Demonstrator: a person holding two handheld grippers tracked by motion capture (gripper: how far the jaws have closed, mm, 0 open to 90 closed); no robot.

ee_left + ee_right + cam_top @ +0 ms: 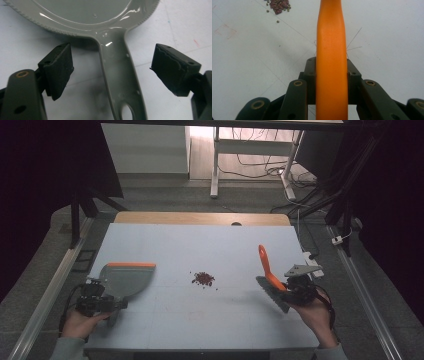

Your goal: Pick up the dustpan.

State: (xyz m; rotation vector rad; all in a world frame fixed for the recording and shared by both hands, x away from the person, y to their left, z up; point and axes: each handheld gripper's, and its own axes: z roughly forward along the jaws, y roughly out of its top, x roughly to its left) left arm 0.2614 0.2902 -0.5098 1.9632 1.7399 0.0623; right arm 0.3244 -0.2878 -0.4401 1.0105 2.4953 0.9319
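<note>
Beans (203,279) lie mid-desk (200,245); right gripper (295,287) clamps brush (267,270); left gripper (112,72), released, straddles dustpan (125,279) handle, apparently untouched. Best centre it, then close.

Each hand holds a black tool. The left gripper (111,72) has two thick black pads (60,68) with small screw holes and a brass ring at lower left. The right gripper (331,68) carries a grey three-cornered plate (298,269). Sleeves (67,349) look grey, maybe.
</note>
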